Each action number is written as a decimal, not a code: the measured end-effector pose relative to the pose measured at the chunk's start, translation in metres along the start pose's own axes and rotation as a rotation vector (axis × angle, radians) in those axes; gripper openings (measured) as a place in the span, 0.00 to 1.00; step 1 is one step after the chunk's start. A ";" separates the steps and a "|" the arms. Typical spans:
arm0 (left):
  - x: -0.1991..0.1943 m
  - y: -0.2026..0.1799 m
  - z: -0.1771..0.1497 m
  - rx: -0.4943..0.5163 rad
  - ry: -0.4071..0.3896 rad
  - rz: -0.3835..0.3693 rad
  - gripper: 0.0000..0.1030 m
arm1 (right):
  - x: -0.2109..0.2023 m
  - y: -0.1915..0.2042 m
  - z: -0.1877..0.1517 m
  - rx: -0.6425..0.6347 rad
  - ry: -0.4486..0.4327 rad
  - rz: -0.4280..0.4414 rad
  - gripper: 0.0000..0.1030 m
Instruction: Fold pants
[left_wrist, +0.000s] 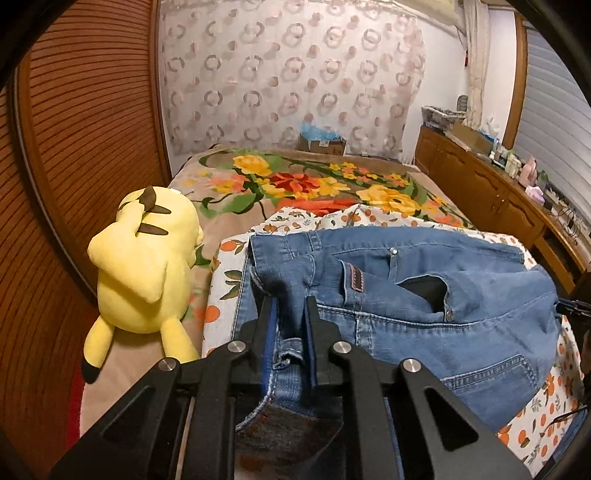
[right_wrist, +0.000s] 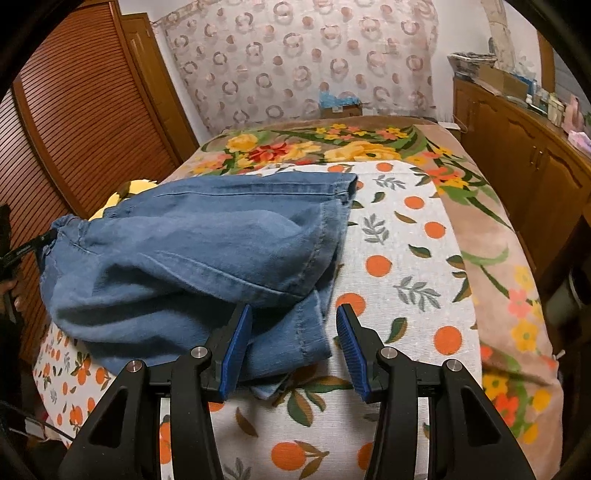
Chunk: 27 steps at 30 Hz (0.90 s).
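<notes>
We found the blue denim pants (right_wrist: 192, 251) lying in a loose, bunched heap on the white orange-print cloth (right_wrist: 399, 229) spread over the flowered bed blanket (right_wrist: 491, 258). Judged by its thick seams and slumped folds, the denim looked fairly heavy, soft and floppy, not slippery; hems and waistband seemed the surest places to grip.

The left gripper (left_wrist: 289, 306) was pressed nearly together, pinching a fold of denim at the end nearest the yellow plush toy (left_wrist: 144, 266). The right gripper (right_wrist: 293, 314) stood spread and empty, straddling the hem corner at the pants' near edge, farthest from the toy; its left pad (right_wrist: 236, 347) rested against the denim, its right pad over bare cloth.
</notes>
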<state>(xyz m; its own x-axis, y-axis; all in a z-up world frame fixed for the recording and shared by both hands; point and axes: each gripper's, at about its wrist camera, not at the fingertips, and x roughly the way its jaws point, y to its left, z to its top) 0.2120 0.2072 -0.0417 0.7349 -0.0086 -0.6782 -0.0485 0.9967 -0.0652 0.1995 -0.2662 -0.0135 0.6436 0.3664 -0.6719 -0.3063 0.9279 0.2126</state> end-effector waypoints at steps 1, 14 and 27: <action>0.002 -0.001 -0.001 0.001 0.005 0.004 0.15 | 0.000 0.001 -0.001 -0.004 0.000 0.006 0.48; 0.008 -0.009 -0.006 0.044 0.031 0.050 0.16 | -0.001 0.028 0.010 -0.135 -0.058 -0.015 0.48; 0.026 -0.009 -0.010 0.072 0.080 0.066 0.23 | 0.000 0.046 0.017 -0.257 -0.072 -0.035 0.48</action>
<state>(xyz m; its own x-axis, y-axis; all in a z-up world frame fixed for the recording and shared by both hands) 0.2246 0.1973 -0.0664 0.6749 0.0540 -0.7359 -0.0448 0.9985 0.0323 0.1970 -0.2225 0.0084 0.7025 0.3467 -0.6215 -0.4447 0.8957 -0.0030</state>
